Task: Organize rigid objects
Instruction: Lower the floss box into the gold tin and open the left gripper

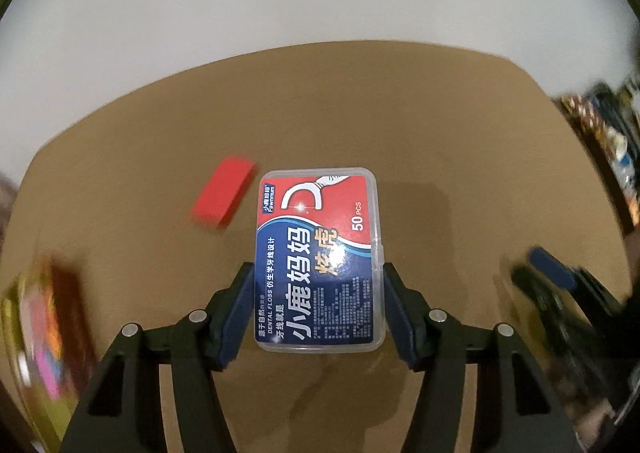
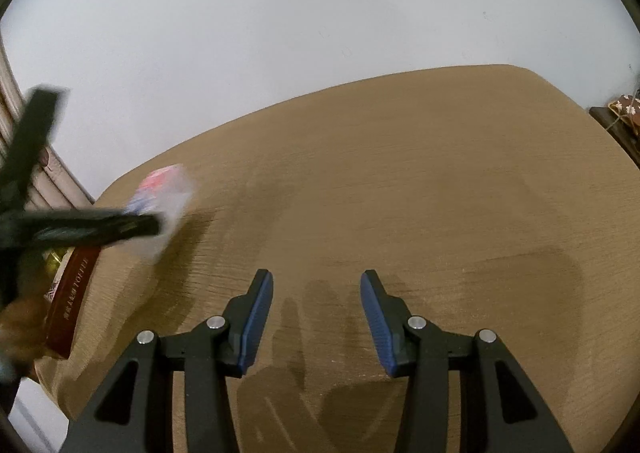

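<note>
Left tongs (image 1: 319, 273) are gripping the dental floss box (image 1: 320, 257) by its long sides, holding it label-up above the brown worktop (image 1: 440, 157). A red block (image 1: 224, 199) is lying on the worktop just left of the box. In the right wrist view, the right tongs (image 2: 317, 281) are hanging wide apart over bare worktop, holding nothing. The floss box is showing blurred at far left there, beside a dark red book (image 2: 70, 293) at the worktop's edge.

Wooden table (image 1: 460, 141); red block (image 1: 224, 197) lies on it.
</note>
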`<act>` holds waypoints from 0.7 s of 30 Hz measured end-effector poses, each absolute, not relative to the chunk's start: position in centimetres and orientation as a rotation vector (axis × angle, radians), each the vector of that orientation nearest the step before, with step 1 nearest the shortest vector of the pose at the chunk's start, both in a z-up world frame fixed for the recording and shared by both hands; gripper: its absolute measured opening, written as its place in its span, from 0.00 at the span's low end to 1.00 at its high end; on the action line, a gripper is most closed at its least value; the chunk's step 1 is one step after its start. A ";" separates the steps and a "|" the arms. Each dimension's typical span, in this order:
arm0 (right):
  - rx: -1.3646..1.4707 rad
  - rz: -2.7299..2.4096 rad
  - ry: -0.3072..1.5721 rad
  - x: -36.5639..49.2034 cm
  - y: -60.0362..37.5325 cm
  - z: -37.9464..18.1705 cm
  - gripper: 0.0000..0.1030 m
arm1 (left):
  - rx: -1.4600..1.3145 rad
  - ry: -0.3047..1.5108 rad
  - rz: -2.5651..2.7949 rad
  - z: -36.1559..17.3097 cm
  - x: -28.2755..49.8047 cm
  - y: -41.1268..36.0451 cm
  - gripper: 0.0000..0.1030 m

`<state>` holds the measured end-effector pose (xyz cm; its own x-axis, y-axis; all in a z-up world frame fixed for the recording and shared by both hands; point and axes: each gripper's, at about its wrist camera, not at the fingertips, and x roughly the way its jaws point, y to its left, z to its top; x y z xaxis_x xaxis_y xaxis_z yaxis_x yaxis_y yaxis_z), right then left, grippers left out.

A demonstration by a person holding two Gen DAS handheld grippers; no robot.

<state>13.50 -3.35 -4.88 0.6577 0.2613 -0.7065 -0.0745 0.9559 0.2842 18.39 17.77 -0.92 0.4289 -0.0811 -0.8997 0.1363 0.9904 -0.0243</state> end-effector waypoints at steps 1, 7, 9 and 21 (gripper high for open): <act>0.238 0.192 0.836 13.6 -3.3 -4.9 0.45 | 0.028 1.119 -0.121 -0.3 17.0 18.7 0.55; 0.207 0.181 0.869 14.4 -2.4 -5.0 0.46 | -0.120 1.105 0.105 3.2 8.5 29.9 0.55; 0.193 0.176 0.872 14.7 -2.0 -5.0 0.47 | -0.168 1.113 0.189 4.3 6.7 34.4 0.55; 0.164 0.163 0.882 15.4 -0.4 -5.8 0.48 | -0.341 1.258 0.268 -1.4 6.6 43.1 0.55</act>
<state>15.40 -0.38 -5.75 0.6251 0.2085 -0.7522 -0.0739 0.9751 0.2088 6.56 43.07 -1.37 0.2880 0.0112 -0.9575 -0.3800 0.9192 -0.1035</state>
